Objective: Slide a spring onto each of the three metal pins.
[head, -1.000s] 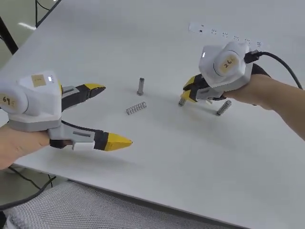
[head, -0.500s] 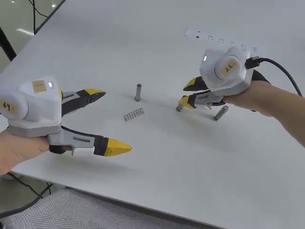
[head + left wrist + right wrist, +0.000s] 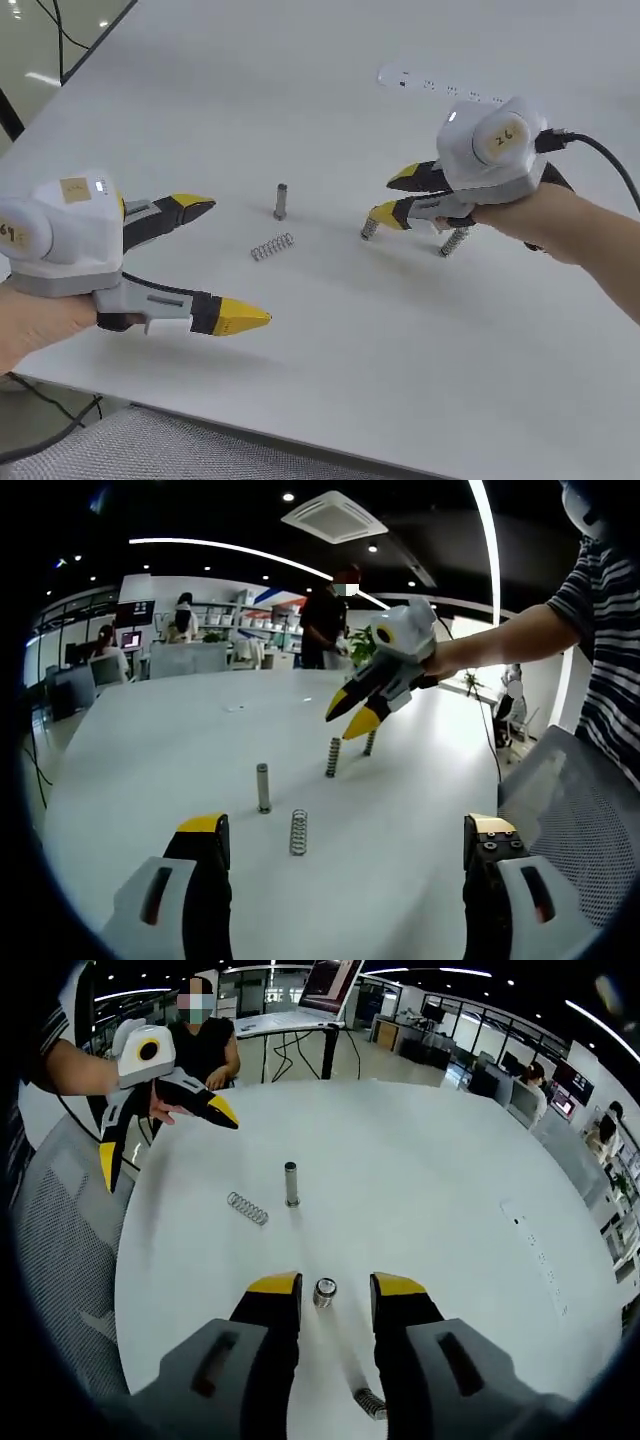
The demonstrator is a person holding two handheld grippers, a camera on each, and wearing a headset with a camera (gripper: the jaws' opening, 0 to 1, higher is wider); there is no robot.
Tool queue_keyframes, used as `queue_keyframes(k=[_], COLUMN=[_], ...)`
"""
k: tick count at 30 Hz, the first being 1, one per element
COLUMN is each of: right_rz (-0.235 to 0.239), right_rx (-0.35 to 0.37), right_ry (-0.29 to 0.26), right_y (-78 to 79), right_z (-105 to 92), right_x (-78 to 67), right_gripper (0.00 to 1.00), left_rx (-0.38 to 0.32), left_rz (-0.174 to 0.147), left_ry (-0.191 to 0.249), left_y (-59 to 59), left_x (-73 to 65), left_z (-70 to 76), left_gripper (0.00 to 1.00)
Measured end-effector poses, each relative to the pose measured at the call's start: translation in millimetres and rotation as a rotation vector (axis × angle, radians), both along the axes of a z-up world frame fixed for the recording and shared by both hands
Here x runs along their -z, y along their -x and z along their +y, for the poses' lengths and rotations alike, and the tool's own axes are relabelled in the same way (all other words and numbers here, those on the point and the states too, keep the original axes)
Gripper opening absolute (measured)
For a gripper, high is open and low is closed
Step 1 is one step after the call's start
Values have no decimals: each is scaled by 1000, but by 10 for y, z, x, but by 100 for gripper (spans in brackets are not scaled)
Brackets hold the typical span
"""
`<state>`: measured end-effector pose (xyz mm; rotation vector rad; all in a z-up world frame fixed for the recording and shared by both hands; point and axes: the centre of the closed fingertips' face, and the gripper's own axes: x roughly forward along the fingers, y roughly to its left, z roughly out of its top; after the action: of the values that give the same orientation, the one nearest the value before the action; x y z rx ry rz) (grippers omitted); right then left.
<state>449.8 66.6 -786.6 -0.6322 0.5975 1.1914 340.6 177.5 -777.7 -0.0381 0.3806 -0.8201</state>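
The left gripper hovers over the white table, its jaws spread wide with nothing between them. In the head view the loose spring lies flat at about 2 o'clock from the gripper's tips, near but untouched. The left gripper view shows the loose spring just ahead, at 12 o'clock between the two jaws. The bare pin stands upright at 12 o'clock from that spring, apart from it. The right gripper also has its jaws parted, held low by a sprung pin at its 7 o'clock. In the right gripper view this sprung pin stands between the tips with a gap on each side. A second sprung pin stands at 4 o'clock from the tips.
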Motion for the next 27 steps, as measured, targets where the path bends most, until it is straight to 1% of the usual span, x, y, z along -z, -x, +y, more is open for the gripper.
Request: queue_keyframes(k=[2, 7, 9, 13, 16, 19, 23, 27], right_rz=[11, 13, 22, 29, 39, 43, 34, 37], right_rx=[22, 47, 55, 93, 114, 131, 139, 145], right_ry=[-29, -72, -90, -149, -166, -187, -205, -225], right_y=[11, 59, 88, 100, 115, 142, 172, 209], right_z=[-21, -96, -124, -175, -220, -256, -279, -288], right_x=[-26, -82, -104, -164, -175, -194, -226, -254], right_gripper=[30, 29, 30, 30, 31, 32, 34, 35], left_rx=[1, -1, -2, -1, -5, -2, -4, -7], left_rz=[1, 1, 2, 2, 1, 2, 0, 0], left_ry=[-2, 1, 3, 4, 14, 11, 12, 13], left_y=[1, 3, -2, -12, -24, -23, -31, -42], left_x=[2, -1, -2, -11, -23, -21, -31, -40], left_z=[-2, -21, -26, -44, -53, -71, -68, -61], left_gripper=[97, 97, 97, 97, 97, 97, 97, 97])
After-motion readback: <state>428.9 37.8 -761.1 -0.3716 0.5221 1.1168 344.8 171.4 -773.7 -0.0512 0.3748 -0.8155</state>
